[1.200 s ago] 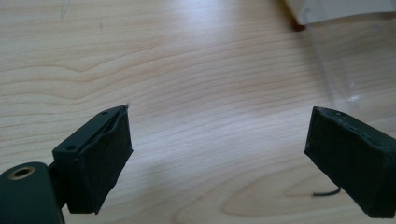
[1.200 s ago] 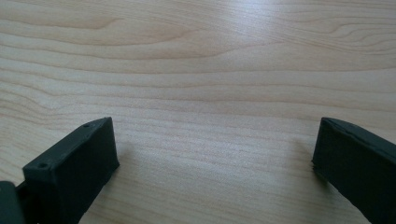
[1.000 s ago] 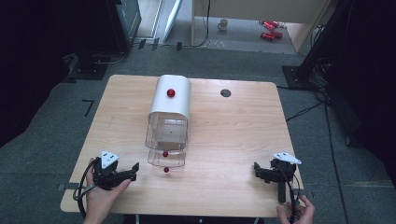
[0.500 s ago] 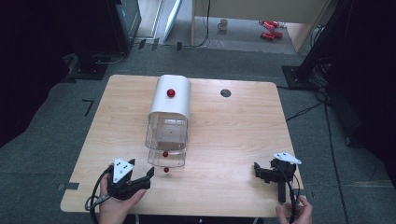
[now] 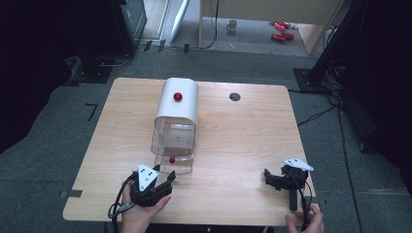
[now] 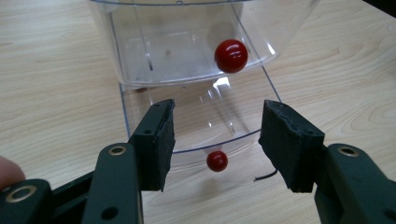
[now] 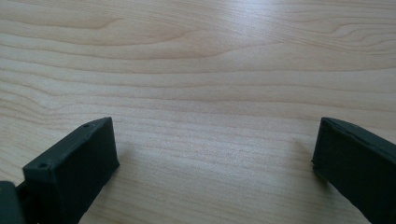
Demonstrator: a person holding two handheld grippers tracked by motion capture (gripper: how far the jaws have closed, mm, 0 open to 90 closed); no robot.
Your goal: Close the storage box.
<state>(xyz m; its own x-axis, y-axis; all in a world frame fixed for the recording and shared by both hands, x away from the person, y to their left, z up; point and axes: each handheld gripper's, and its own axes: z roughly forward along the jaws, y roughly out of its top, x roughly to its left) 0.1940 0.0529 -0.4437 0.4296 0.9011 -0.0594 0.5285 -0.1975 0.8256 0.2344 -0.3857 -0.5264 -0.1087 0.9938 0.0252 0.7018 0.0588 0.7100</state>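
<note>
Left gripper [image 6: 215,140] fingers – part-open, just been closing, nothing clamped – frame the small red ball [image 6: 217,160] lying on the bench [image 5: 243,145] beside the clear container [image 5: 174,145]. Right gripper [image 7: 215,154] fingers open.

Left black two-jaw handheld gripper [image 5: 154,183] with grey three-cornered top plate, black cable looping off it, matte black fingers [image 6: 159,140] with worn foam pads, brass-ringed screw holes, matching right black gripper [image 5: 284,179] across the pale wooden surface [image 5: 243,136], bare forearms
</note>
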